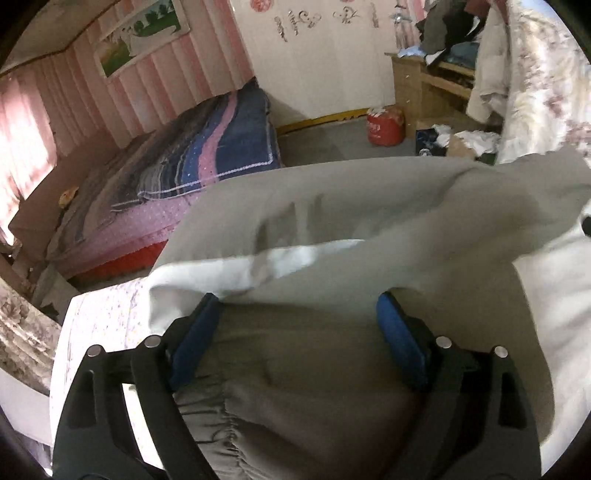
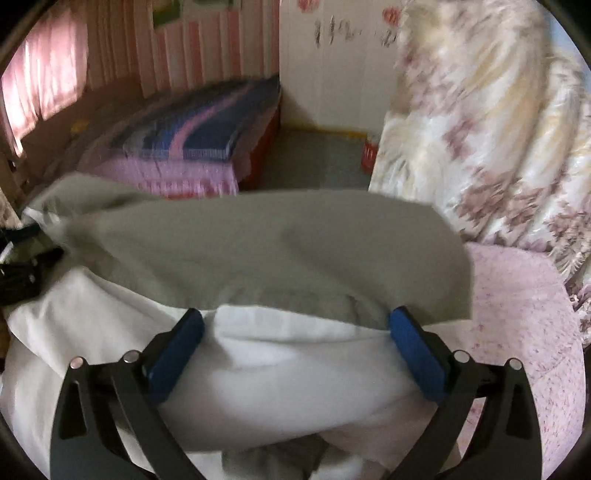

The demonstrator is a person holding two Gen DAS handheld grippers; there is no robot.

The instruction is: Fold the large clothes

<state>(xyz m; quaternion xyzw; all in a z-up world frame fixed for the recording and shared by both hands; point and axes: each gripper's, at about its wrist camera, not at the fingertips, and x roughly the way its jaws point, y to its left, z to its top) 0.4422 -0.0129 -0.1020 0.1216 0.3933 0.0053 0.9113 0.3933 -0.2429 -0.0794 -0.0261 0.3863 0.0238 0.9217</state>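
My right gripper [image 2: 295, 325] stands wide at the bottom of the frame, blue pads [image 2: 175, 354] flanking white and grey cloth [image 2: 258, 243]. A floral quilt [image 2: 491, 129] fills the upper right.

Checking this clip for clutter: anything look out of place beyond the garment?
Yes: loose white scraps litter the floor beside a red container, and clothes are heaped on the wooden desk behind.

My right-wrist view is smeared, so the dark lettering on the white wardrobe door [image 2: 332, 74] can't be read; the red round container [image 2: 369, 157] is mostly behind the floral cream quilt [image 2: 480, 129]; the grey-and-white folded garment [image 1: 351, 229] covers my left gripper's blue fingertips [image 1: 205, 301].
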